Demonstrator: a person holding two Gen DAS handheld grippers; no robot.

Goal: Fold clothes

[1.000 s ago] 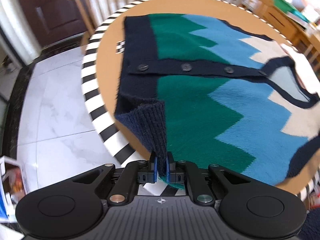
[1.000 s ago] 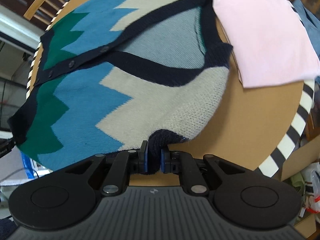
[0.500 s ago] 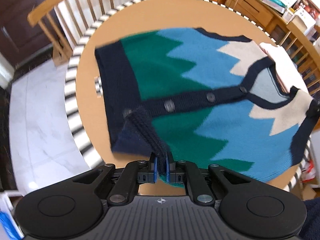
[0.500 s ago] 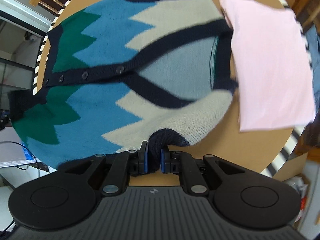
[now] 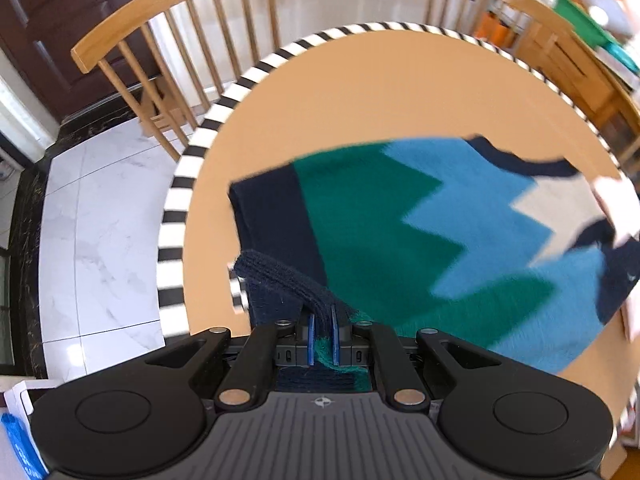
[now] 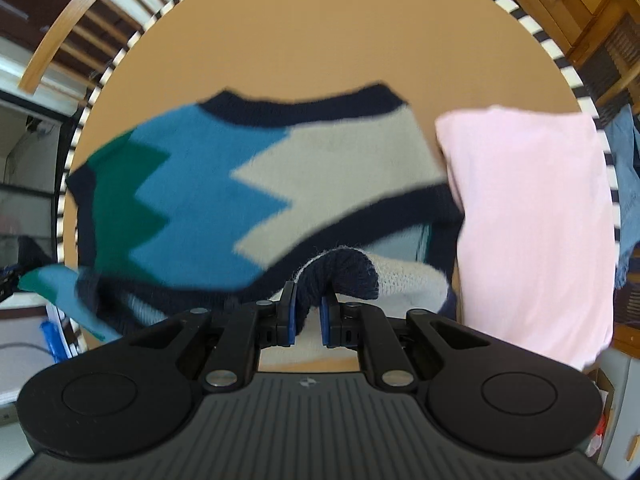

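Meanwhile both tongs, left (image 5: pixel 321 334) and right (image 6: pixel 308 320), pinch the cardigan (image 6: pixel 224 184); pink garment (image 6: pixel 532 216) alongside.

Home dining room: round table (image 5: pixel 360 92), wooden chairs (image 5: pixel 180 52), marble floor (image 5: pixel 100 220).

A round tan table (image 5: pixel 360 92) with a black-and-white striped rim carries a knitted cardigan (image 6: pixel 224 184) in navy, green, blue and cream zigzags. A folded pale pink garment (image 6: pixel 532 224) lies at three o'clock, touching it.
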